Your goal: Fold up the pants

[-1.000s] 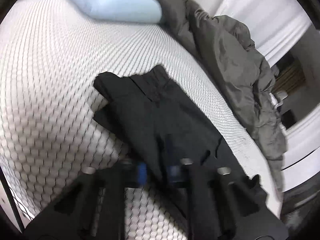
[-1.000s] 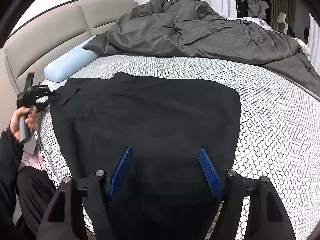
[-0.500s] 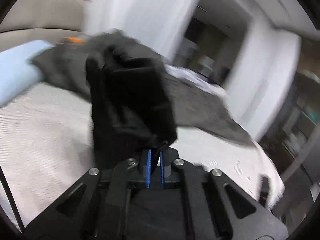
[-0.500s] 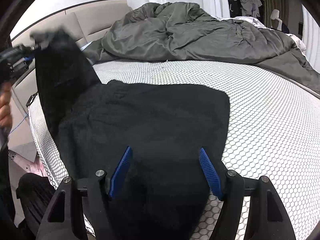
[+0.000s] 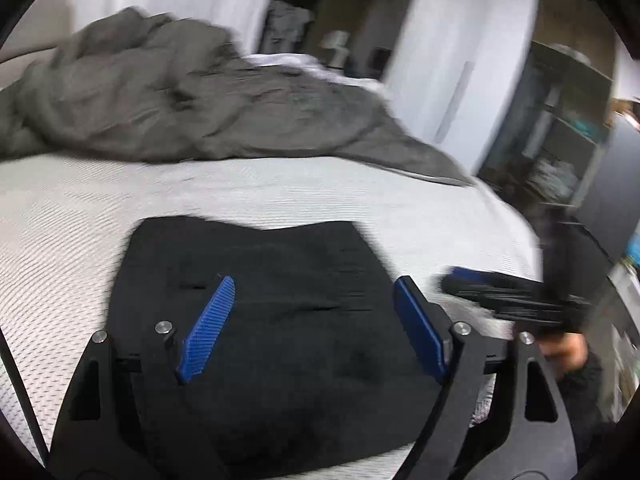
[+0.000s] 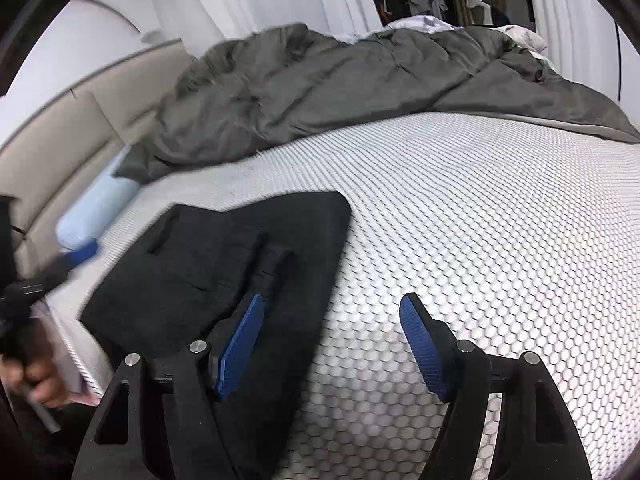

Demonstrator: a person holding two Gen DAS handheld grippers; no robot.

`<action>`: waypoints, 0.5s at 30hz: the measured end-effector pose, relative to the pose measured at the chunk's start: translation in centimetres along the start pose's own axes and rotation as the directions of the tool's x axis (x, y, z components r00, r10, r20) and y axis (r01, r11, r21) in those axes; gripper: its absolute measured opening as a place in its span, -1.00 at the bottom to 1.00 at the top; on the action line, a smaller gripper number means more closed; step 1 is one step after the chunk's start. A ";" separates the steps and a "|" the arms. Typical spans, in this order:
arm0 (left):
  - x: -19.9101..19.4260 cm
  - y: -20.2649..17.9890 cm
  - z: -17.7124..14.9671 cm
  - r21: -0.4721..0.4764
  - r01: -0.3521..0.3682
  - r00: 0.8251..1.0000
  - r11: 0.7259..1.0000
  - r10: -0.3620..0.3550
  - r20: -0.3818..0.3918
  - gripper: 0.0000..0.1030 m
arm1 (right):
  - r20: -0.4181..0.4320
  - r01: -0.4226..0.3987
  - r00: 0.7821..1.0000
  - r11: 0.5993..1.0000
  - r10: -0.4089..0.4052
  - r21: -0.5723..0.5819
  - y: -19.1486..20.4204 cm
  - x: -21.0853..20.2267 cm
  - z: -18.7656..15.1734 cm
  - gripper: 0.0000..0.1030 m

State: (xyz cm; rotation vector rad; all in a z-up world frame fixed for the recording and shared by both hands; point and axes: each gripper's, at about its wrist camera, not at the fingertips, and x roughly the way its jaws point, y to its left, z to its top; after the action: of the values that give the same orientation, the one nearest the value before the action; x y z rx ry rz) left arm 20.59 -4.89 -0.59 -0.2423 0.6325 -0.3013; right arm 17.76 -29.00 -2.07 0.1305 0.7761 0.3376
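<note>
The black pants [image 5: 280, 320] lie folded in a compact, flat stack on the white honeycomb-patterned mattress [image 5: 100, 220]. My left gripper [image 5: 314, 320] hovers over them with its jaws opening; the blue pads press on no cloth. My right gripper [image 6: 332, 344] stands open above the pants' right edge and bare mattress [image 6: 480, 240], holding nothing. In the right wrist view the pants [image 6: 224, 264] lie at centre left, and the left gripper [image 6: 76, 258] shows blurred at the far left in a hand [image 6: 36, 376]. The right gripper [image 5: 500, 292] appears blurred at the right of the left wrist view.
A rumpled grey duvet [image 6: 340, 88] covers the far side of the bed. A light blue pillow [image 6: 96, 208] lies against the beige headboard [image 6: 60, 140]. The near bed edge [image 6: 68, 344] runs at the left. Shelves [image 5: 560, 140] stand beyond the foot.
My left gripper lifted one end of the pants, carried it across over the rest and let go, its jaws going from shut to open. The right gripper shifted right, partly off the pants.
</note>
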 end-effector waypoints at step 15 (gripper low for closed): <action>3.2 5.9 -3.0 0.020 -0.108 0.984 0.994 0.110 -0.141 0.55 | -0.240 -0.314 0.914 0.945 0.326 0.087 5.5 6.5 -1.6 0.29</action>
State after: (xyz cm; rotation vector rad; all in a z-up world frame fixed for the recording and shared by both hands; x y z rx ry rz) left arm 22.34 -0.96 -6.52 -0.1749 0.7816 -0.2180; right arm 19.54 -21.65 -6.25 0.2649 1.0168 0.6579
